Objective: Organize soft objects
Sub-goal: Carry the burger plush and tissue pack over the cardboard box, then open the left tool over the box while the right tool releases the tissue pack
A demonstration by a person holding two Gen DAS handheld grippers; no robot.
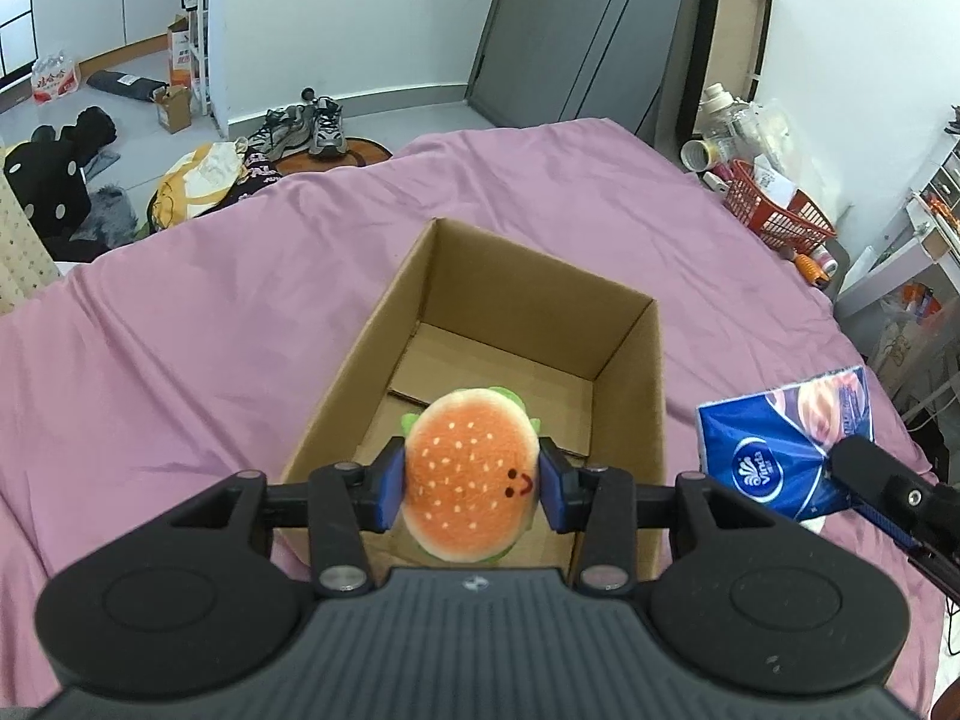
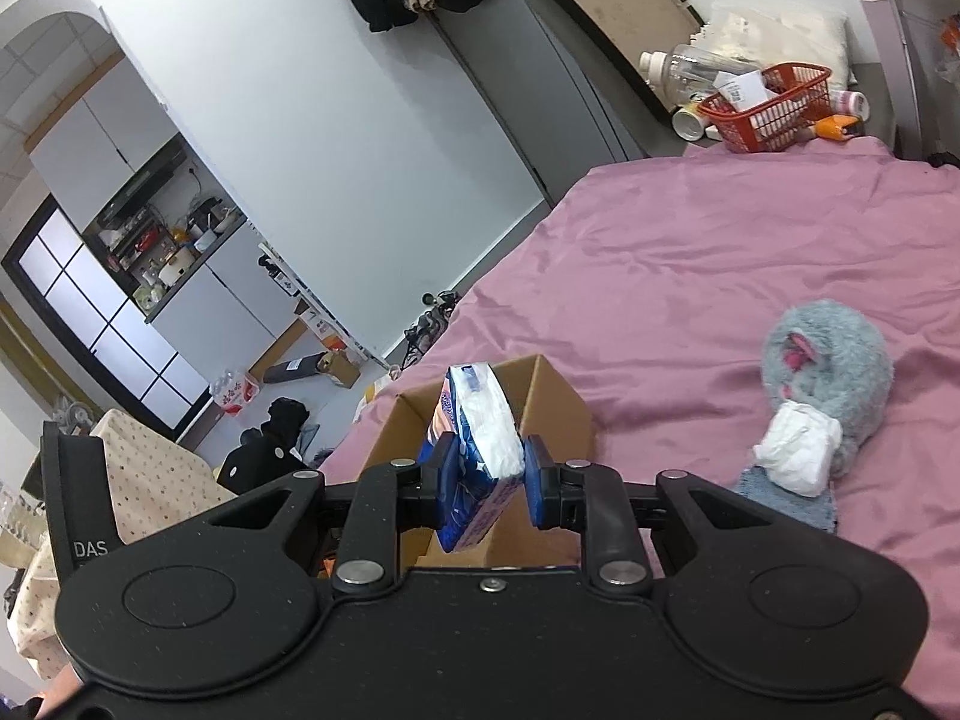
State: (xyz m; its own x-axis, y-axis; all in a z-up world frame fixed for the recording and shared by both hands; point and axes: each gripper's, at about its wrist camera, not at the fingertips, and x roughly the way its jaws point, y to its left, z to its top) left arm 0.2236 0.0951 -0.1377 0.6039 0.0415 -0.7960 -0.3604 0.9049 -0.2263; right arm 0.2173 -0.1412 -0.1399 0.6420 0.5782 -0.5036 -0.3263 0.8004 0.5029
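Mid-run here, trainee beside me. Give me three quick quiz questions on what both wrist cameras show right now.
1. True or false: the cardboard box already holds a toy.
2. What do the right tongs grip? A) tissue pack B) grey plush C) red basket
3. Which item sits between the left tongs, above the box?

Key: 1 false, it is empty; 2 A; 3 the burger plush.

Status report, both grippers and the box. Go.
Left gripper holds burger plush over cardboard box. Right gripper clamps blue tissue pack beside it. Box nothing inside, nothing blocking. Grey plush waits on bed.
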